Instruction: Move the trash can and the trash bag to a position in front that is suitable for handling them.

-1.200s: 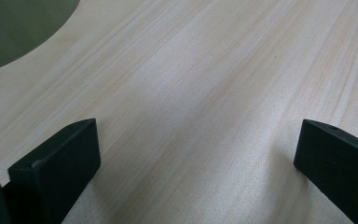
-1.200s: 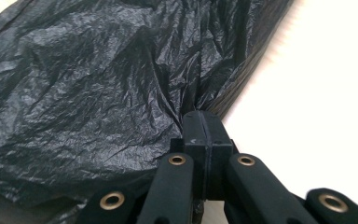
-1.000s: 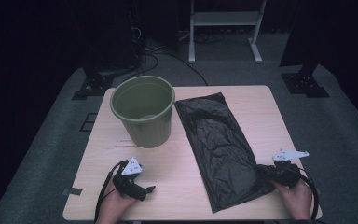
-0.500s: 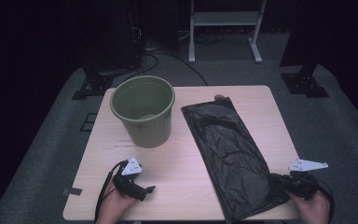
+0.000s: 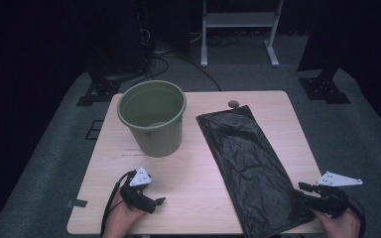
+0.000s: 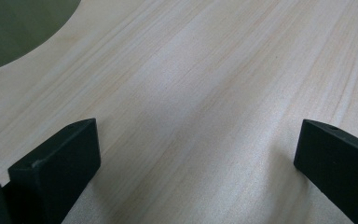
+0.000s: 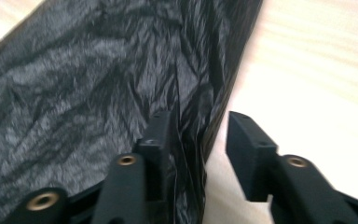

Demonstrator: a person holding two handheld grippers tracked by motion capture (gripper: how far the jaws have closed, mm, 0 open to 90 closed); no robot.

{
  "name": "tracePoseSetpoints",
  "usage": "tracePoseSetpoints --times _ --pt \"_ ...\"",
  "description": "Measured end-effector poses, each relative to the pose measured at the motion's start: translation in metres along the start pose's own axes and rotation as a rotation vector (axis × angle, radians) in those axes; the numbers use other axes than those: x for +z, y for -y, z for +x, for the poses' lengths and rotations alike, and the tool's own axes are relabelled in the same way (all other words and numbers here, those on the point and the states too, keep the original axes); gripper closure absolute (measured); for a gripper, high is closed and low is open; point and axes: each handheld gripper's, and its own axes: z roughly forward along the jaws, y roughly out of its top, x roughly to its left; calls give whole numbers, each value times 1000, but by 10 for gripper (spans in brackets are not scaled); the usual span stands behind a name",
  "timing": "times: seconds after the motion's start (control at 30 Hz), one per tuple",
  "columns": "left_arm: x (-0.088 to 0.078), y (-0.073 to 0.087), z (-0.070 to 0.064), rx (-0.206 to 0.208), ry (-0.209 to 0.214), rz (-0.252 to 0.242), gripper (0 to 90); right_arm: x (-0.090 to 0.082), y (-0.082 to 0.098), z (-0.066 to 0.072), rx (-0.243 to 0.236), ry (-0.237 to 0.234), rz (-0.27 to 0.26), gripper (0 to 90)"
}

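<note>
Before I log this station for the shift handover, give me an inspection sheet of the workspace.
Surface: pale wooden table, small round mark near its far edge.
Job's things: black bin bag flat at the right; green bucket upright at the left.
Clutter: nothing seen.
Grippers: left tongs open over bare wood; right tongs just opening, bag edge between the jaws.
Cables: one trails from each.
Surroundings: dark floor, white stand behind.

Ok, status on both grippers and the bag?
Left gripper open, on bare table. Right gripper jaws just opened, bag edge loose between them. Bag flat beside bin; nothing in the way.
</note>
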Motion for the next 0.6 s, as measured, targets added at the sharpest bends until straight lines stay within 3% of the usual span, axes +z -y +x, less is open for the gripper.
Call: tracePoseSetpoints --times 0.03,0.1,0.23,0.33,0.6 --pt "0 0 0 0 0 0 0 0 -6 1 5 8 -11 427" --pt "0 0 0 0 0 0 0 1 -7 2 4 8 -14 405" --pt "0 0 0 -1 0 0 0 13 -25 6 -5 -24 -38 167" --pt "0 0 0 0 0 0 0 22 -33 9 -17 -55 -46 123" --pt "0 0 0 0 0 0 0 47 -53 18 -54 -42 -42 40"
